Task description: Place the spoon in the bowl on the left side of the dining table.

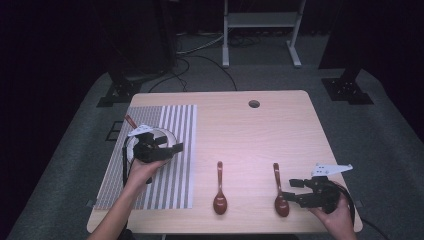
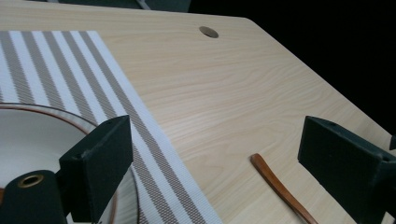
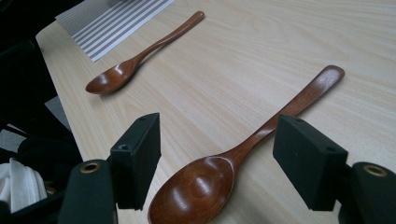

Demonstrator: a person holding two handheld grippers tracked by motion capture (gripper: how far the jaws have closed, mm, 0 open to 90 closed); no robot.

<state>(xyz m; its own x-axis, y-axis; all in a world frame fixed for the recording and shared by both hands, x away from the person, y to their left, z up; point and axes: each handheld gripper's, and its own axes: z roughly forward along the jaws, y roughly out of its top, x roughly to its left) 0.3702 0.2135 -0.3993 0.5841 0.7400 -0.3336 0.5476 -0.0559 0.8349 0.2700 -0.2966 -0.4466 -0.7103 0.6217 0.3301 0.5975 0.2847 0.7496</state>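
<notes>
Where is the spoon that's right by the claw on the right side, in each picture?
High view: the right-hand spoon lies near the table's front edge, beside the right claw.
Left gripper view: I can't tell; one wooden handle shows bottom right.
Right gripper view: the spoon lies between the open jaws.
Shared landmark: the striped mat.

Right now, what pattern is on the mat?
Grey and white stripes on the mat, clearest in the left gripper view.

Brown wooden spoon (image 3: 219, 163), lying flat on table, bowl up, near edge
</notes>
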